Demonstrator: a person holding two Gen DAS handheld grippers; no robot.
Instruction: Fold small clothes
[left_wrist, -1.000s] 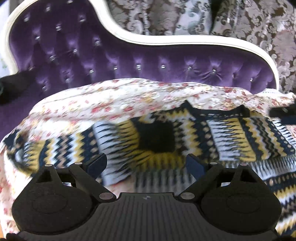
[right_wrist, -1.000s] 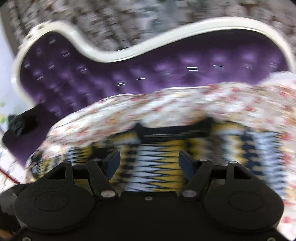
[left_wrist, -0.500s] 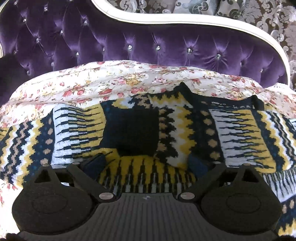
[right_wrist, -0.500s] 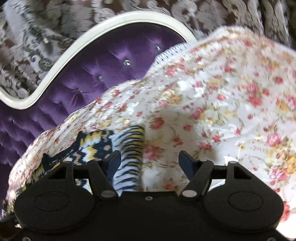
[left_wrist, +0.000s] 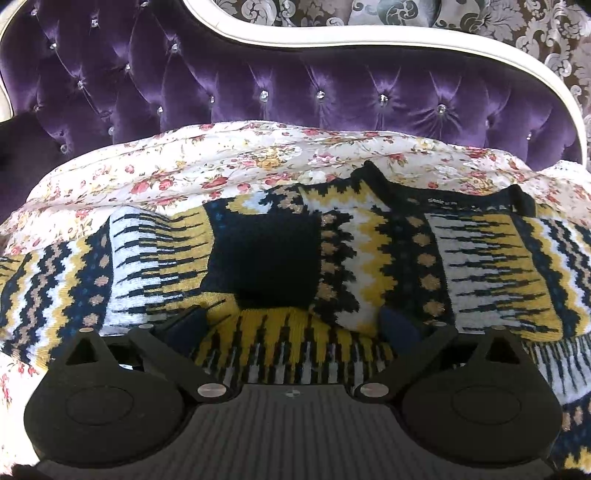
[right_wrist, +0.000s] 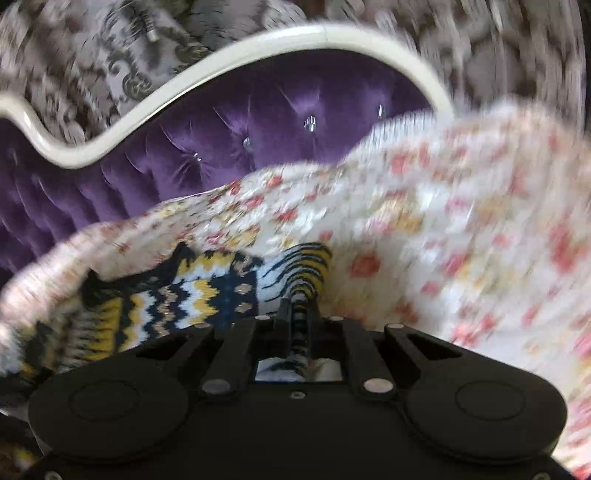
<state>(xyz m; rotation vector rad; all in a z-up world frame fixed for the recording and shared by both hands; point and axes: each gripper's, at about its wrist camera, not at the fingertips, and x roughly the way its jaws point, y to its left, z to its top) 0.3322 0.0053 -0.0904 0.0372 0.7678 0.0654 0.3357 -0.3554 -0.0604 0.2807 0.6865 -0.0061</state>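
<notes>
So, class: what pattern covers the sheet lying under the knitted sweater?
Small red and yellow flowers on white; the floral sheet shows best in the left wrist view.

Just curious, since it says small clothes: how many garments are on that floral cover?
1: a patterned knit sweater spread on the floral cover, its edge pinched in the right gripper. Others may lie out of view.

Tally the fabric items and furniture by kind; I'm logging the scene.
Patterned knit sweater: 1
Floral bedspread: 1
Purple tufted headboard: 1
Total: 3
</notes>
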